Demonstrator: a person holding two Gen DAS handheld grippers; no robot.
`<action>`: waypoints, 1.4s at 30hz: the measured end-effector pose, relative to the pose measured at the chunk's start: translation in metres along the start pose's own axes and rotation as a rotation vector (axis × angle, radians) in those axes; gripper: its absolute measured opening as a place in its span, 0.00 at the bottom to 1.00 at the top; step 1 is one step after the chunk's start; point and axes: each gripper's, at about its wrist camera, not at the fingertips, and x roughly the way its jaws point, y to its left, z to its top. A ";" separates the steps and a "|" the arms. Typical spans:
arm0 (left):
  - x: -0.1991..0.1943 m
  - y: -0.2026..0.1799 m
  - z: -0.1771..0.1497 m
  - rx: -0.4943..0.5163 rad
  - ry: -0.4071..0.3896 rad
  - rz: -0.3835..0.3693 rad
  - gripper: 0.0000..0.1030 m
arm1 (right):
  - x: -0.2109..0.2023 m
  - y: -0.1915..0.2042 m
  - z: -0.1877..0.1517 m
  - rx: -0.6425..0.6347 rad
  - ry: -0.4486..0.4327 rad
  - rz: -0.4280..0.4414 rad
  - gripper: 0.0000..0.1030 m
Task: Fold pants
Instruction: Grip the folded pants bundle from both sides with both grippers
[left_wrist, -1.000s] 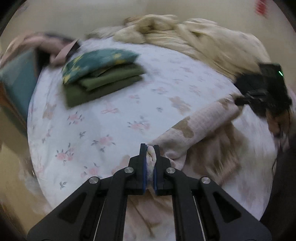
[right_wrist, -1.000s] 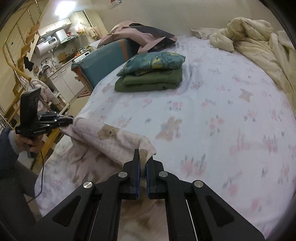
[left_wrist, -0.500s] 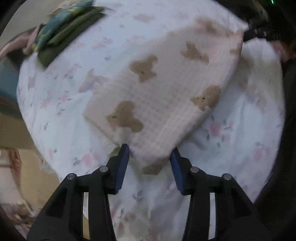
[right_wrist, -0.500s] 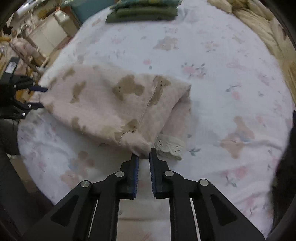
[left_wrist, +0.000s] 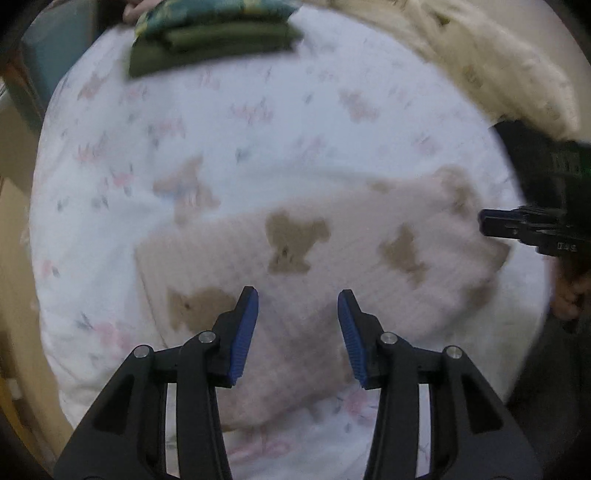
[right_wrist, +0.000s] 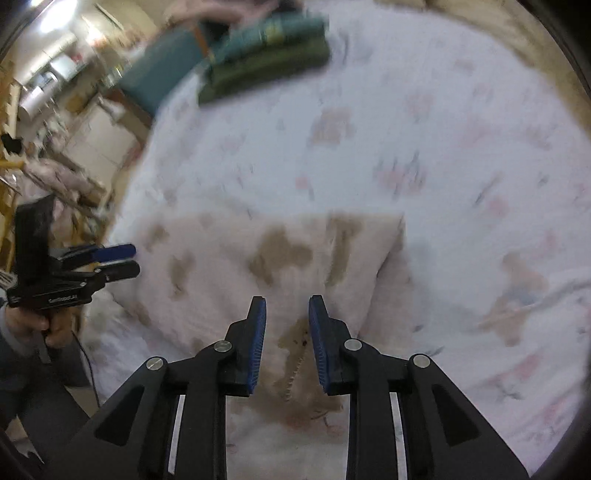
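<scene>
Pants (left_wrist: 332, 266), pale pink with brown bears, lie folded flat on the flowered bed (left_wrist: 258, 122), near its front edge. A stack of green folded clothes (left_wrist: 214, 40) sits well apart at the far side. Left tool (left_wrist: 297, 317) and right tool (right_wrist: 287, 325) have just been opening; both hover over the pants, gripping nothing.

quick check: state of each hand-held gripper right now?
Left hand-held gripper: open, jaws just opened, holding nothing; bear-print pants lie below.
Right hand-held gripper: open, jaws just opening, pants released.
</scene>
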 end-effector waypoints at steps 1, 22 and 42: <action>0.013 0.002 -0.007 -0.019 0.034 0.056 0.40 | 0.012 -0.004 -0.003 0.004 0.038 -0.042 0.23; 0.003 0.071 -0.029 -0.473 -0.055 0.065 0.81 | 0.012 -0.065 0.001 0.283 -0.033 0.009 0.81; -0.003 0.018 -0.020 -0.292 -0.140 -0.023 0.10 | 0.038 0.005 0.004 0.034 0.003 0.054 0.14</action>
